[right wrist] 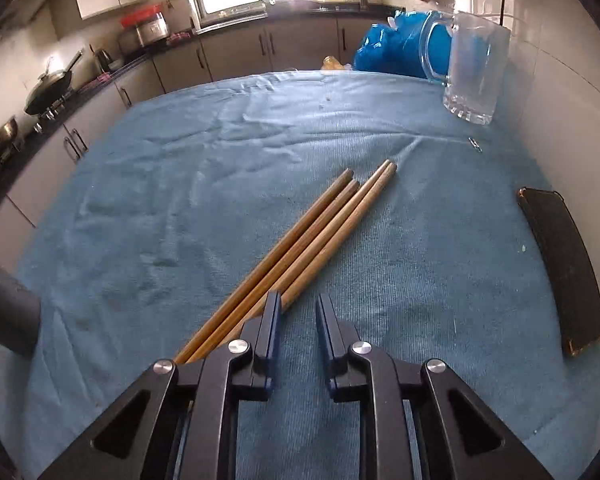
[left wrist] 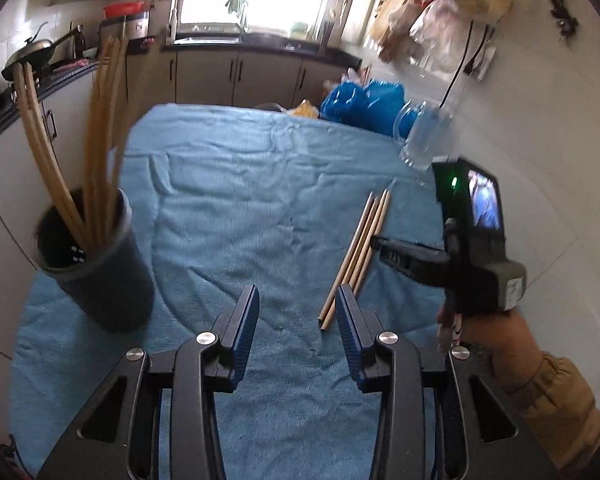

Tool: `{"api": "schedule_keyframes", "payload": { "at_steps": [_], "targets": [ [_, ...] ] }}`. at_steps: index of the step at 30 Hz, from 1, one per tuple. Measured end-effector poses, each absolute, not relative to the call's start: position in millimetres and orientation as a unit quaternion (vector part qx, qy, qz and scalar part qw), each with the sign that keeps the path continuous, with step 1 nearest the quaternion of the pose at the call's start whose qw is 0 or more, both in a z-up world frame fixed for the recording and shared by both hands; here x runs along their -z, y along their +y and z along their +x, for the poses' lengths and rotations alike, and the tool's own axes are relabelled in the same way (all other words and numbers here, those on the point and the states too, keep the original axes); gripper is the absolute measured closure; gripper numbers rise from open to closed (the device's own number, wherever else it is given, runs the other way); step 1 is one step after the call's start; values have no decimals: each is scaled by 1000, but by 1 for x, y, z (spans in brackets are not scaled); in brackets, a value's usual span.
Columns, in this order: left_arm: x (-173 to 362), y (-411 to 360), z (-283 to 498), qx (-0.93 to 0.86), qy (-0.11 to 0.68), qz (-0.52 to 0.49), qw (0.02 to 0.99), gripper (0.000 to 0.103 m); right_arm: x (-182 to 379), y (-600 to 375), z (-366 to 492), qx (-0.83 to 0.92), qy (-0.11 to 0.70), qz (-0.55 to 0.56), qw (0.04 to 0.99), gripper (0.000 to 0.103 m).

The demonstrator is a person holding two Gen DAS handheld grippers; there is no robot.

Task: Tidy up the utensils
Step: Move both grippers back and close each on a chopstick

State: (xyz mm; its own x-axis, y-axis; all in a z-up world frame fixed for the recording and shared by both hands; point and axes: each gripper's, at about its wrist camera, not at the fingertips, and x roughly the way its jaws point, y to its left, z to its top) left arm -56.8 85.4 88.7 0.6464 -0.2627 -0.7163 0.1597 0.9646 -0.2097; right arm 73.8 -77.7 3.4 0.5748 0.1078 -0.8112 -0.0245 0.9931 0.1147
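Four long, round wooden chopsticks [right wrist: 300, 248] are laid side by side on the blue cloth [right wrist: 180, 200]. The right gripper [right wrist: 298, 312] is narrowed and empty, just beside them; the left gripper [left wrist: 296, 308] is parted, empty. Light, stiff and prone to rolling, they are best pinched mid-length.

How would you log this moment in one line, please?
left gripper open | right gripper open, empty | chopsticks on cloth

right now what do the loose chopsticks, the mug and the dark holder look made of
Loose chopsticks: likely wood or bamboo, matte tan with grain streaks. Mug: clear glass, see-through with a thick faceted base. Dark holder: probably matte plastic, though blur leaves it open.
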Motion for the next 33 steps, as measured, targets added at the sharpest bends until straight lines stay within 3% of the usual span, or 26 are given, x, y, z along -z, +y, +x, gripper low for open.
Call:
{"api": "schedule_keyframes", "payload": {
  "at_steps": [14,15,17,20,33],
  "targets": [
    [-32,22,19,150,470,-20,870,66,-1,-115,64,-16,489,-3,872,85],
    [-28,15,26,153,475,-11,866,68,-1,-120,62,-14,490,-1,871,85],
    [-20,6,35,162,489,1,857,88,-1,-130,55,-15,491,5,871,85],
    [-17,1,45,149,489,11,860,103,-1,-140,50,-14,490,5,871,85],
    [-23,40,15,157,483,-49,860,103,0,-143,35,-15,487,12,873,90]
  ]
}}
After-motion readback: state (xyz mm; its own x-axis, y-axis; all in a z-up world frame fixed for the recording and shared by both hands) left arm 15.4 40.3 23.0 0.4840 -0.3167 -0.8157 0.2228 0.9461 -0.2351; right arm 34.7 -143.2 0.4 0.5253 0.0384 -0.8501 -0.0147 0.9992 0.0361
